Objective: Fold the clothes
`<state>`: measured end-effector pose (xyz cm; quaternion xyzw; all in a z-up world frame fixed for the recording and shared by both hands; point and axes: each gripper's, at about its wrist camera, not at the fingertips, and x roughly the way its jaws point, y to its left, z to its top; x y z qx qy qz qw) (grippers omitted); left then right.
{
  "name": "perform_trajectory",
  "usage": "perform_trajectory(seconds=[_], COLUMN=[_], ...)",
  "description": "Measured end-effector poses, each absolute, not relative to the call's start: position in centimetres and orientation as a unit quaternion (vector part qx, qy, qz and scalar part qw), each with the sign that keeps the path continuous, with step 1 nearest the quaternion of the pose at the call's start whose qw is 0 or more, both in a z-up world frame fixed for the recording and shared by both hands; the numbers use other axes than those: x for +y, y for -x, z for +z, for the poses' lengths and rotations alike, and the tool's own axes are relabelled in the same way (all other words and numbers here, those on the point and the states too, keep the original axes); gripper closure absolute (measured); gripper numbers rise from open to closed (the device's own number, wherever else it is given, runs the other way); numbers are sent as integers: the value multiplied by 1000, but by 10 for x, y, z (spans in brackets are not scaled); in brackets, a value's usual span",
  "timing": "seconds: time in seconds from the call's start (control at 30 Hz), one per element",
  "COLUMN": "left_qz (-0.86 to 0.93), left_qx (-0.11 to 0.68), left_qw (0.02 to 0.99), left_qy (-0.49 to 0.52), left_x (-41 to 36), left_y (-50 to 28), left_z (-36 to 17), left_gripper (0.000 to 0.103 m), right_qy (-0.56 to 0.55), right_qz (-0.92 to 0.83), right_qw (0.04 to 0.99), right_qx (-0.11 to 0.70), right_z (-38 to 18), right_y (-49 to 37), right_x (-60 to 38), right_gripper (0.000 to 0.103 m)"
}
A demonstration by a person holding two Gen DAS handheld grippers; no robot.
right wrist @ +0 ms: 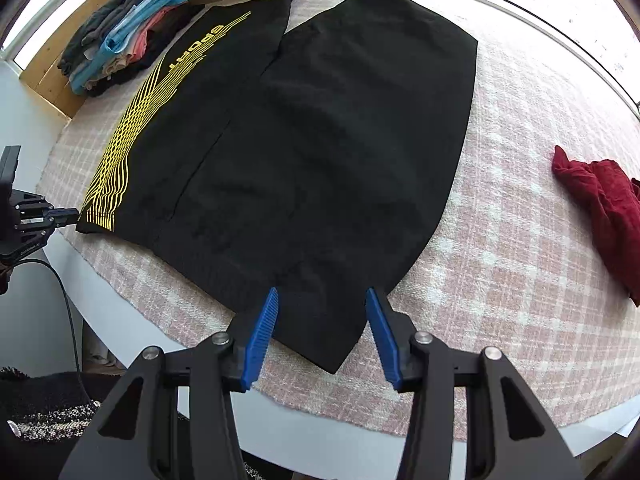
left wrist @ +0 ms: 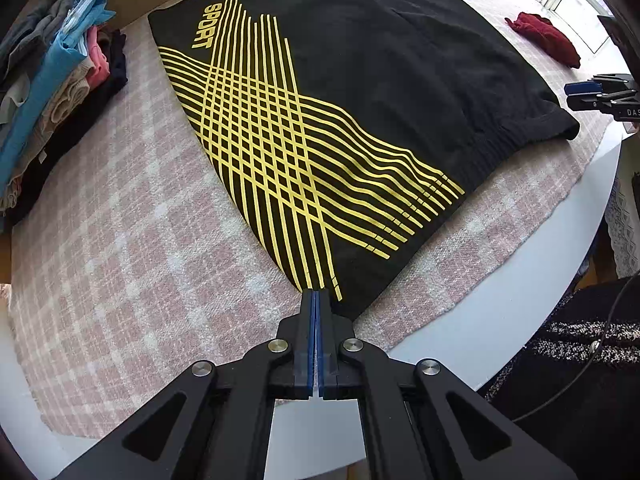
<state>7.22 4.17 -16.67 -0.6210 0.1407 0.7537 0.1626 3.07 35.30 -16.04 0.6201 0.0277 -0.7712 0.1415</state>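
Black shorts [left wrist: 360, 92] with yellow crossing stripes and the word SPORT lie spread flat on the pink checked cloth [left wrist: 120, 240]. They also show in the right wrist view [right wrist: 320, 140], both legs pointing away. My left gripper [left wrist: 316, 294] is shut on the near waist corner of the shorts by the yellow stripes; it shows in the right wrist view [right wrist: 74, 213] at the left edge. My right gripper [right wrist: 322, 300] is open, its blue pads either side of the other near waist corner of the shorts. It shows in the left wrist view [left wrist: 580, 94] at the right.
A stack of folded clothes [left wrist: 60, 92] stands at the far left, also in the right wrist view [right wrist: 124, 32]. A crumpled dark red garment [right wrist: 600, 204] lies on the cloth at the right. The white round table edge [left wrist: 480, 312] runs close below the shorts.
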Motion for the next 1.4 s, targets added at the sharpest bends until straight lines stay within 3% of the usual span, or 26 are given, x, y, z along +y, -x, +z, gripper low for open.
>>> perform_trajectory(seconds=[0.17,0.23,0.43,0.6,0.77,0.97,1.1,1.23,1.33,1.4], left_qz=[787,791,783,783,787,771,754,738,735,738], left_qx=[123,115,138,134,137,113,102,120,144,150], left_qw=[176,196,241,318,328,310,307,307,296,292], left_qy=[579,568,557,517,505,544,572,589,592,590], left_x=[44,54,101,179,258,321,355,387,400,403], left_y=[-70,-66,-56,-39,-6,0,-11,-24,-31,-32], left_z=[-136,-132,-132,-106,-101,-125,-145,-163,-173,-175], left_gripper=[98,82,84,83,83,83,82,74,72,71], right_qy=[-665,-662,-591,-570,-547,-540,-544,-560,-555,-547], right_qz=[-728,-730,-803,-817,-830,-829,-827,-813,-814,-818], right_qw=[148,153,83,73,63,68,84,115,129,135], right_qx=[74,70,-15,-48,-81,-128,-114,-115,-112,-120], right_z=[-184,-175,-124,-135,-146,-169,-186,-191,-188,-184], right_y=[-39,-39,4,84,163,250,281,296,297,297], right_x=[335,338,397,442,487,525,509,501,498,498], right_gripper=[57,57,57,57,57,57,57,55,61,82])
